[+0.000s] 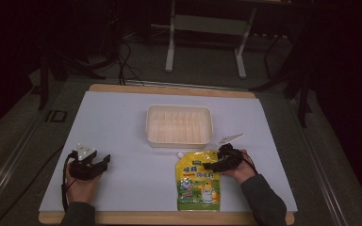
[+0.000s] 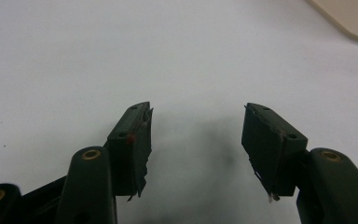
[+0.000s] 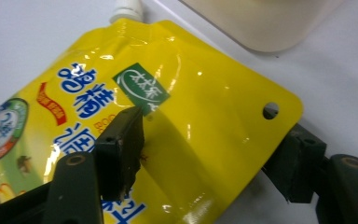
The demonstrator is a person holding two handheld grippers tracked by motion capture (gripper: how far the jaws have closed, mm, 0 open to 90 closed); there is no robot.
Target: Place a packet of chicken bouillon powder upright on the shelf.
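White tabletop (image 1: 122,122): Chinese-lettered yellow pouch (image 3: 177,102) sits between right claw's (image 3: 209,154) wide jaws; left claw (image 2: 196,140) wide.

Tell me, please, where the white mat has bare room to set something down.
The white mat is bare left of the tray, down to the left gripper. It is crowded at the front right, where the right gripper straddles the yellow pouch.

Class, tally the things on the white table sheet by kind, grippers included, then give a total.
Yellow spouted pouch: 1
Cream plastic tray: 1
Hand-held grippers: 2, the left gripper and the right gripper
Total: 4
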